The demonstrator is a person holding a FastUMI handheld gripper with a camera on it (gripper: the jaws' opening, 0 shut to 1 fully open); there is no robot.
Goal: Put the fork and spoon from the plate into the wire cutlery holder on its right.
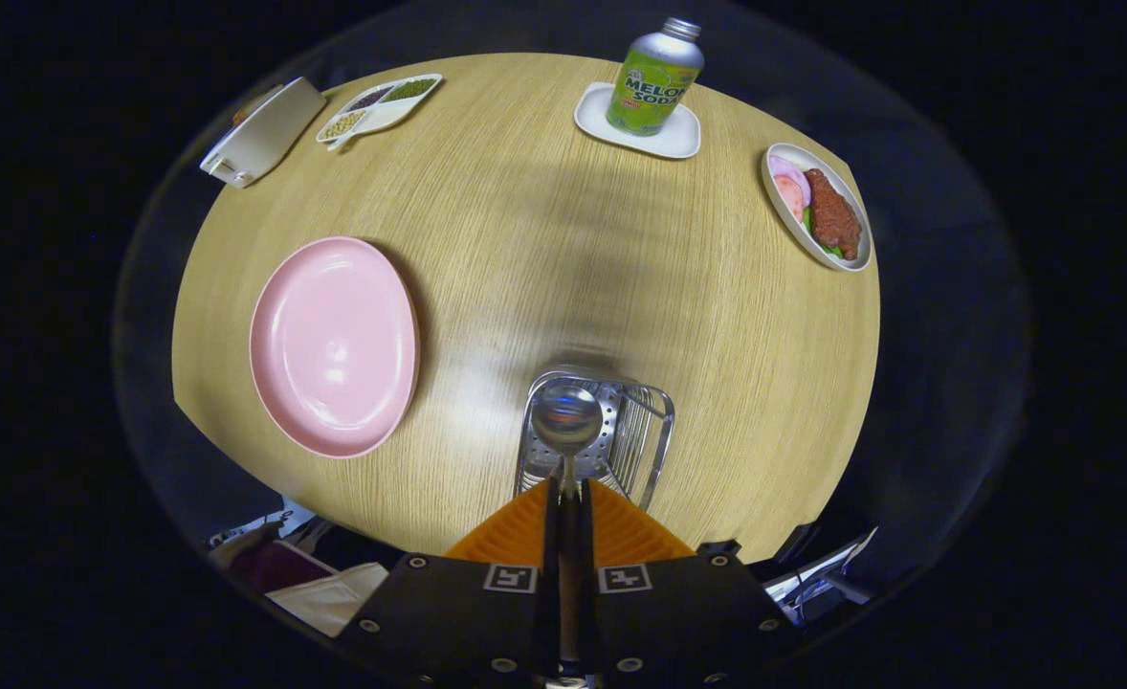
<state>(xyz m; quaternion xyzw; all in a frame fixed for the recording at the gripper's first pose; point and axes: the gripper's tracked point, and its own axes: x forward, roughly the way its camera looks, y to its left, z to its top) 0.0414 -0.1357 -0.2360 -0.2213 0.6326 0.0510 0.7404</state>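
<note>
My gripper [568, 493] is shut on the handle of a metal spoon [567, 418], whose round bowl points ahead, over the wire cutlery holder [642, 435]. The holder stands on the wooden table just beyond my fingers, near the table's front edge. To the holder's left lies the pink plate [334, 344], bare, with nothing on it. I cannot make out a fork among the holder's wires.
At the back stand a melon soda bottle [654, 78] on a white coaster [678, 139], a dish of meat and vegetables [817, 206] at the right, a divided snack tray [382, 105] and a white box [262, 134] at the left.
</note>
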